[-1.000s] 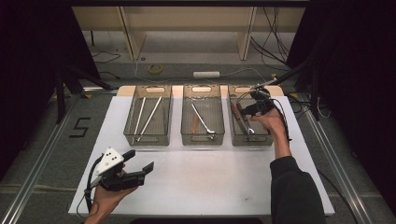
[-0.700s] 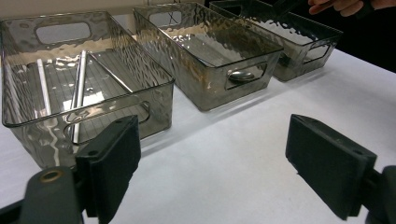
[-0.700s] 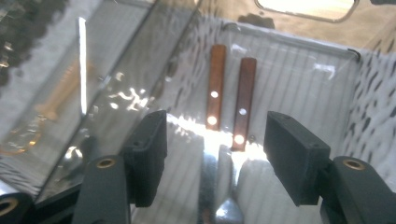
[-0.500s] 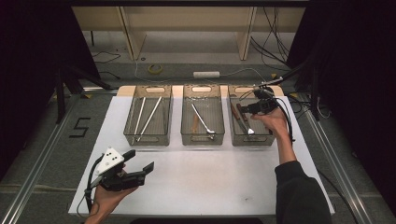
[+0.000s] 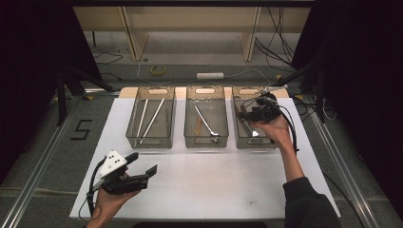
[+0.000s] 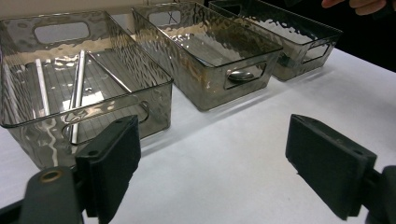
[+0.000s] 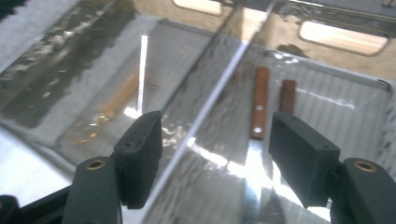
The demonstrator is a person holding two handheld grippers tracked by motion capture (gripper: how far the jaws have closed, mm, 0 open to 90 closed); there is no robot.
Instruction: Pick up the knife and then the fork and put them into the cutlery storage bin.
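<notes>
Three clear plastic bins stand in a row at the back of the white table. The right bin holds two wooden-handled knives lying flat. My right gripper hovers over that bin and looks down into it. Its jaws have just been opening and stand open with nothing between them. The middle bin holds a metal utensil, and the left bin holds long metal rods. My left gripper rests near the table's front left, open and pointing at the bins.
A metal rail runs along the floor at the left, beside a floor mark "5". Cables and a tape roll lie on the floor behind the table. Dark curtains stand at both sides.
The right gripper has shifted a little over the right bin and its jaws stand wider apart. The left gripper has stayed where it was.
</notes>
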